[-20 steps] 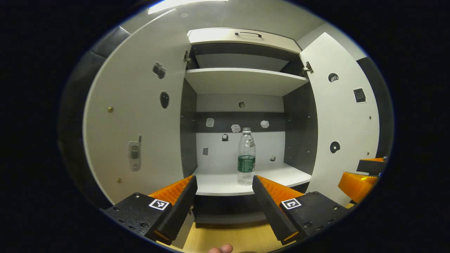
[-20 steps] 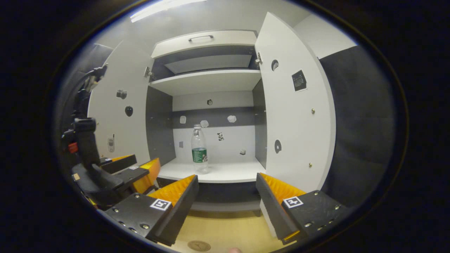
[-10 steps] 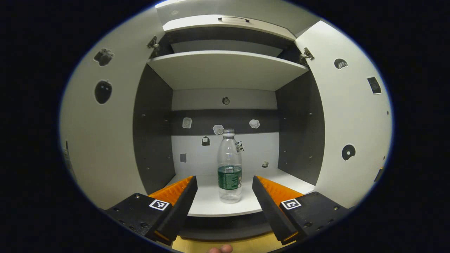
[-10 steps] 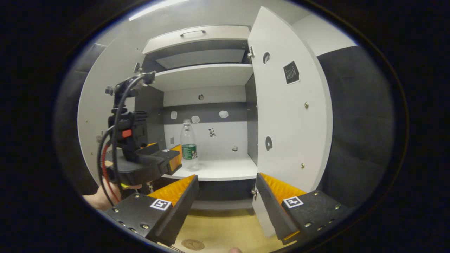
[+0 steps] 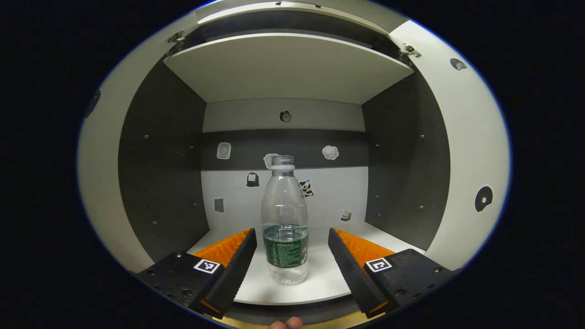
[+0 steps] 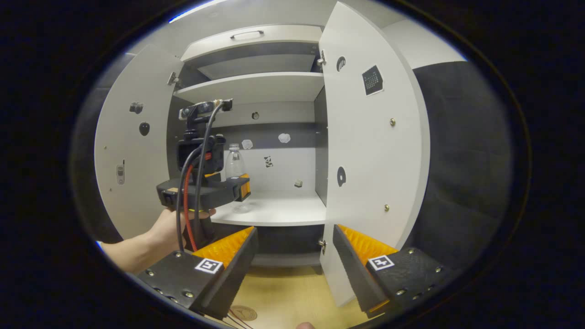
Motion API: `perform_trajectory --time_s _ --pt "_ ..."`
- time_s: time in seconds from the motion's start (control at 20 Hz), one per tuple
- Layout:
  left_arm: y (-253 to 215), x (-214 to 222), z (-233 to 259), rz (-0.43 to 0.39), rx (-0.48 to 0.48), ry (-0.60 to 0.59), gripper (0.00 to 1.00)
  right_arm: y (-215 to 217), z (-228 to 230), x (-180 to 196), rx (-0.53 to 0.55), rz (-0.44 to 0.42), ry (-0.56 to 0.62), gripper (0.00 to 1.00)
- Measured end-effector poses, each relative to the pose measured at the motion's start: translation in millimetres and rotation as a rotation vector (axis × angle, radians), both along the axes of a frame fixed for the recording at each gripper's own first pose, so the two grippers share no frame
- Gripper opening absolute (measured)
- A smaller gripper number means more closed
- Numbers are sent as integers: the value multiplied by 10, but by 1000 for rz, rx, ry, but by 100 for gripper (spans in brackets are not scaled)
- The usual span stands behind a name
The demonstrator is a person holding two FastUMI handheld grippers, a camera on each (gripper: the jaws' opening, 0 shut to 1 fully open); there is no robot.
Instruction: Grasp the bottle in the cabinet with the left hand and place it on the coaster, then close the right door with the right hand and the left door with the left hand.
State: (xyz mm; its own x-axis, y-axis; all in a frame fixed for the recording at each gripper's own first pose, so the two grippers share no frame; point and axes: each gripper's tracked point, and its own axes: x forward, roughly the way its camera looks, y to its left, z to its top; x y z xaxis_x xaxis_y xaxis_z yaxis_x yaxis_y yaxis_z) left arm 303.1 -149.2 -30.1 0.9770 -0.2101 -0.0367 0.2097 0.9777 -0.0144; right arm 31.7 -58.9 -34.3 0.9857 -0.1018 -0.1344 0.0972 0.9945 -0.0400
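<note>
A clear plastic bottle (image 5: 284, 224) with a green label stands upright on the cabinet's lower shelf (image 5: 320, 283). My left gripper (image 5: 290, 237) is open, a finger on each side of the bottle without touching it. In the right gripper view the left gripper (image 6: 228, 185) reaches over the shelf and hides the lower part of the bottle (image 6: 233, 160). My right gripper (image 6: 295, 237) is open and empty in front of the cabinet, close to the open right door (image 6: 370, 151). The left door (image 6: 130, 151) stands open. A round coaster (image 6: 243, 313) lies on the wooden table.
A second shelf (image 5: 288, 68) runs above the bottle, and a closed drawer front with a handle (image 6: 247, 36) sits at the top. Small stickers dot the back wall and both doors. A hand and forearm (image 6: 151, 237) hold the left gripper. The wooden tabletop (image 6: 292, 297) lies below the cabinet.
My left gripper has moved forward into the cabinet until its open fingers flank the bottle. The right gripper has drifted slightly right, toward the right door.
</note>
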Motion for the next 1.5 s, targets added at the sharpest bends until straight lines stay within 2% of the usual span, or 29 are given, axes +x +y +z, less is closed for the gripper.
perform_trajectory --time_s 0.6,0.75,0.85,1.1,1.3,1.5 --pt "51 468 -124 34 -22 36 99 -50 -167 -41 6 6 57 100" --pt "91 449 -61 49 -17 15 83 -79 -206 -66 14 3 66 100" --pt "103 415 -42 52 -5 16 82 -95 -221 -90 23 1 71 100" --pt "127 41 159 37 -33 -9 82 -101 -206 -164 32 10 57 100" --pt "181 -572 245 26 -31 -57 82 -151 -238 -264 54 8 58 100" --pt "260 -1204 85 41 -5 -77 81 -228 -304 -388 76 0 70 100"
